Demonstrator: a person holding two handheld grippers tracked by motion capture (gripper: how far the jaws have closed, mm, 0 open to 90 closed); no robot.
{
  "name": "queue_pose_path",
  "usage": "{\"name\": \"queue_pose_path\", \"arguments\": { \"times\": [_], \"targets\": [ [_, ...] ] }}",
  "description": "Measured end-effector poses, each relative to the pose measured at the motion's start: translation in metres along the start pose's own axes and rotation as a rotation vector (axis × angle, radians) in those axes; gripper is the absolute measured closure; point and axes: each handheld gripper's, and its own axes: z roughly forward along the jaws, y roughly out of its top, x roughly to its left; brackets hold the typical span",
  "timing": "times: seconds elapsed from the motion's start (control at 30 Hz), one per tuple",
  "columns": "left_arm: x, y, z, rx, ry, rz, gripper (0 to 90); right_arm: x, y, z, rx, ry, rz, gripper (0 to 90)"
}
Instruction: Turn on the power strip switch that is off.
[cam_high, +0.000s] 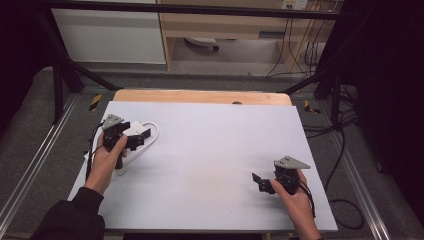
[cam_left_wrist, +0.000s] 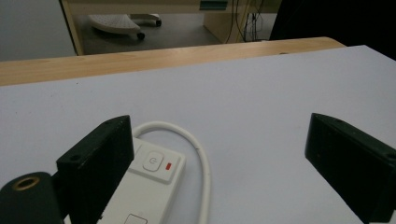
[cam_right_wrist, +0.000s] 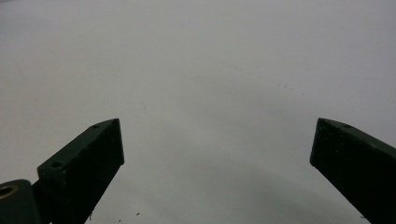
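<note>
The white table (cam_high: 210, 165) is carrying everything. At about nine o'clock on it, a white power strip (cam_left_wrist: 149, 182) is lying flat with its white cable (cam_left_wrist: 203, 163) looping beside it. The left gripper (cam_high: 131, 139) is hovering over the strip, jaws spread wide and gripping nothing. At about four o'clock, the right gripper (cam_high: 261, 183) is resting over bare table, jaws likewise standing wide.

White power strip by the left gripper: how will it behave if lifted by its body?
The power strip looks rigid and boxy, so probably no rolling. Its looped white cord likely trails and drags. Smooth plastic may slip between the pads.
</note>
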Motion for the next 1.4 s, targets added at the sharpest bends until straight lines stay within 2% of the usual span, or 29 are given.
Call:
{"name": "queue_pose_path", "arguments": {
  "times": [0.17,0.67,1.13,1.4],
  "targets": [
    [-0.005,0.003,-0.007,-0.027,-0.024,0.007,8.0,0.000,0.000,0.000,0.000,0.000,0.000,3.3],
    [-0.013,0.007,-0.027,-0.053,-0.060,0.036,8.1,0.000,0.000,0.000,-0.001,-0.002,0.004,3.3],
    [-0.025,0.008,-0.057,-0.076,-0.102,0.071,5.6,0.000,0.001,-0.001,-0.014,-0.001,0.011,3.0],
    [-0.028,0.001,-0.077,-0.101,-0.102,0.068,5.7,0.000,0.001,-0.001,-0.019,0.000,0.008,2.8]
  ]
}}
